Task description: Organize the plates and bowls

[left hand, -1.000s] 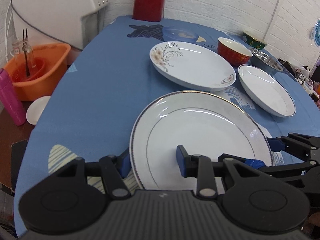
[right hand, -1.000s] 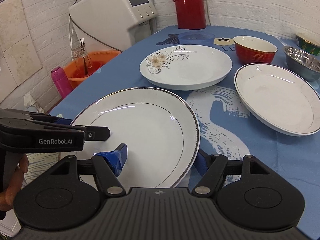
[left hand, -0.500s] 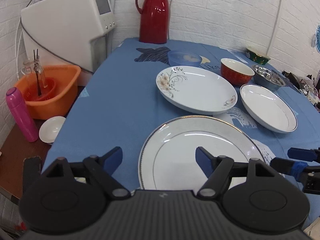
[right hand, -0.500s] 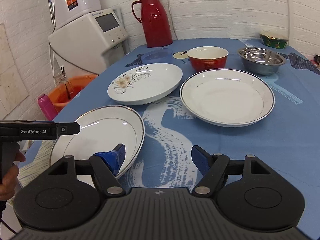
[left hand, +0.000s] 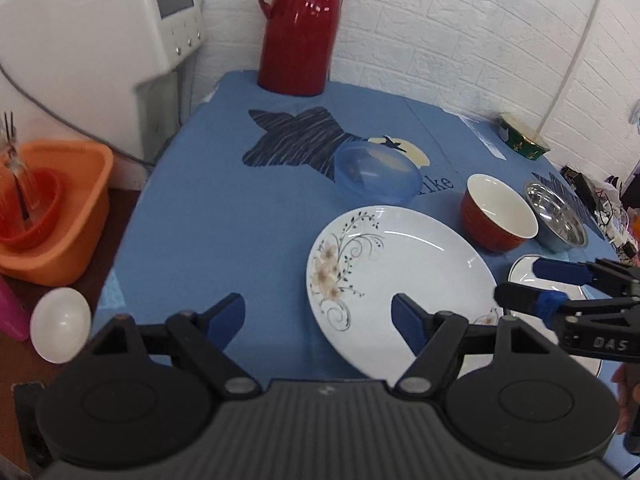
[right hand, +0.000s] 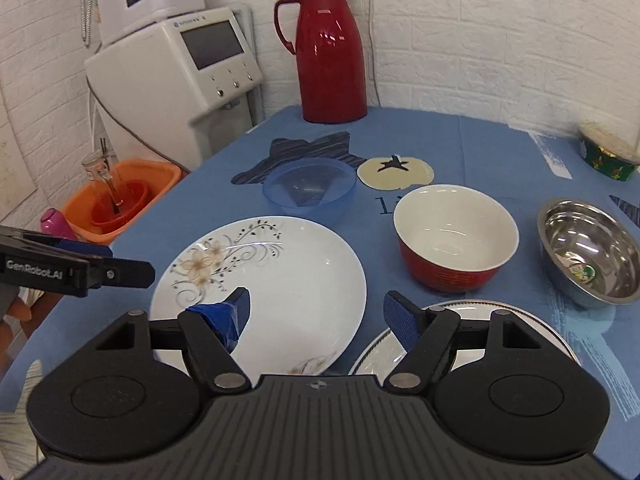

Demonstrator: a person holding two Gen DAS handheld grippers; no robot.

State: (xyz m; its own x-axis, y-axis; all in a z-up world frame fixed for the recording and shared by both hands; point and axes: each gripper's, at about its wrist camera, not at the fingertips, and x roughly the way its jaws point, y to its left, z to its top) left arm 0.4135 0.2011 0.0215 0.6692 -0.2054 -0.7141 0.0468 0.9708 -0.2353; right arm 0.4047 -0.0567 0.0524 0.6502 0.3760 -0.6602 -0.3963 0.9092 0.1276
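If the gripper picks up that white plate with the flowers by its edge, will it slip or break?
The flower plate looks glazed and shiny, so it is probably slippery between the padded fingers. It looks like ceramic, so likely stiff, fairly heavy and breakable if dropped. It is wide and shallow, so held by one edge it may droop; the open right gripper and left gripper could share it.

Glossy ceramic floral plate (right hand: 276, 280), shiny metal bowl (right hand: 588, 252), matt cloth tablecloth (left hand: 224, 220).
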